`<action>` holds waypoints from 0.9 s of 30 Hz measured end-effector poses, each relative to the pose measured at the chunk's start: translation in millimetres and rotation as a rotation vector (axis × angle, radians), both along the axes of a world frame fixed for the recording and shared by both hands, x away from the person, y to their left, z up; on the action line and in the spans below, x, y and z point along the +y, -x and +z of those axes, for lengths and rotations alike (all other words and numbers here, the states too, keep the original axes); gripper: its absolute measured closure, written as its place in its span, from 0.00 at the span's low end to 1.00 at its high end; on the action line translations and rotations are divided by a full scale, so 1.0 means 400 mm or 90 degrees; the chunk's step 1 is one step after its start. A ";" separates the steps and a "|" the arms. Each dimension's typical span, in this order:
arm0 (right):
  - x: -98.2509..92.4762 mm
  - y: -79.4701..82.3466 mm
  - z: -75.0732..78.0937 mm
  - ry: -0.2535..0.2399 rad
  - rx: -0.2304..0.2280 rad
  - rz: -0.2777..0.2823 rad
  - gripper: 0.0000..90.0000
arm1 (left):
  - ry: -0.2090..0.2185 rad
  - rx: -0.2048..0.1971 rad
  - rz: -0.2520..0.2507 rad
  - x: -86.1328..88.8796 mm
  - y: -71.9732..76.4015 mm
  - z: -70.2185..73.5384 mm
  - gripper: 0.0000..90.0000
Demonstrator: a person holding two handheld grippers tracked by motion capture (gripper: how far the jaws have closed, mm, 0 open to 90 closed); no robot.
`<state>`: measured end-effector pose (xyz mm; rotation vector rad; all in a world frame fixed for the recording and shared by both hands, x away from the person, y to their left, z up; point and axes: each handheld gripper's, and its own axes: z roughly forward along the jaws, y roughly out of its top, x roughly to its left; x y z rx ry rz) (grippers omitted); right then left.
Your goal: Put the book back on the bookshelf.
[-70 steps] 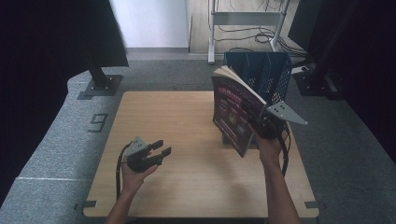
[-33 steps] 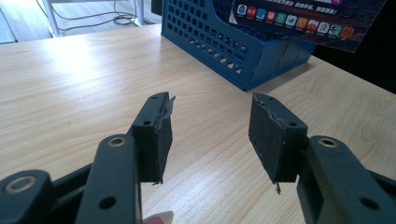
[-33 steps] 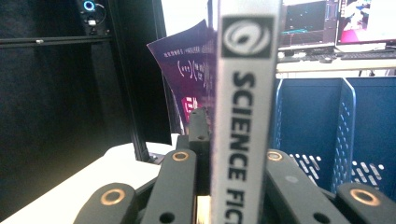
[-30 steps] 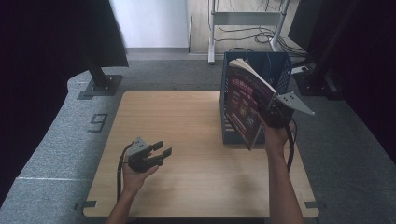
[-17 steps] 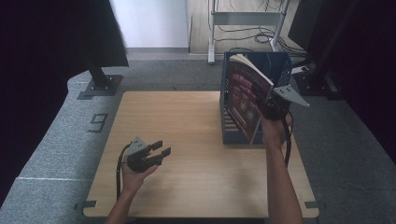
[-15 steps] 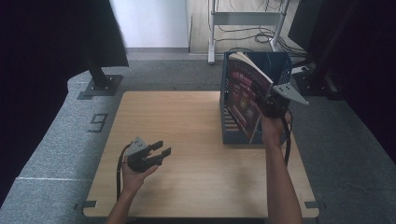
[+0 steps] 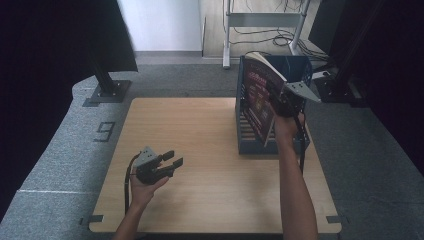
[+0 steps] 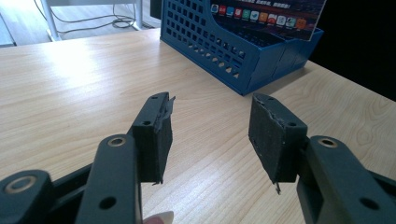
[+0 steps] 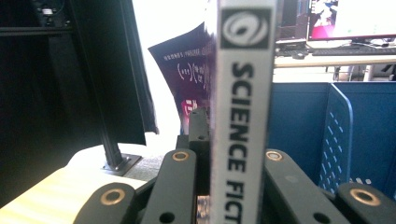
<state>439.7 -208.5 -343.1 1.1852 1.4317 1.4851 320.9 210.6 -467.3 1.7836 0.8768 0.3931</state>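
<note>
My right gripper is shut on a dark-covered book, which it holds upright and tilted over the blue slotted file rack at the table's right rear. The right gripper view faces the book's white spine, printed "SCIENCE FICT", clamped between the two black jaws, with the rack's blue wall behind. My left gripper rests near the table's front left, held in a hand, open with nothing between its pads. Farther off in the left gripper view stands the rack with the book's lower edge above it.
The wooden table has bare surface between the two hands. A black stand base sits on the grey floor beyond the table's left rear corner. Metal shelf legs and cables lie behind the rack.
The right hand has carried the book back and rightward, from beside the rack's front to over the rack. The left gripper has stayed in place.
</note>
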 end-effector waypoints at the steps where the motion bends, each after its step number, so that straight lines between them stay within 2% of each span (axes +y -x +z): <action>1: 0.000 -0.005 -0.002 -0.004 0.001 -0.002 0.91 | 0.001 0.001 0.000 0.002 -0.001 0.000 0.54; 8: 0.002 -0.034 -0.012 -0.002 -0.003 -0.018 0.91 | 0.011 -0.003 0.008 0.008 -0.002 0.004 0.55; 27: 0.023 -0.102 -0.025 -0.003 -0.006 -0.034 0.91 | 0.005 0.004 0.009 0.011 -0.009 -0.006 0.55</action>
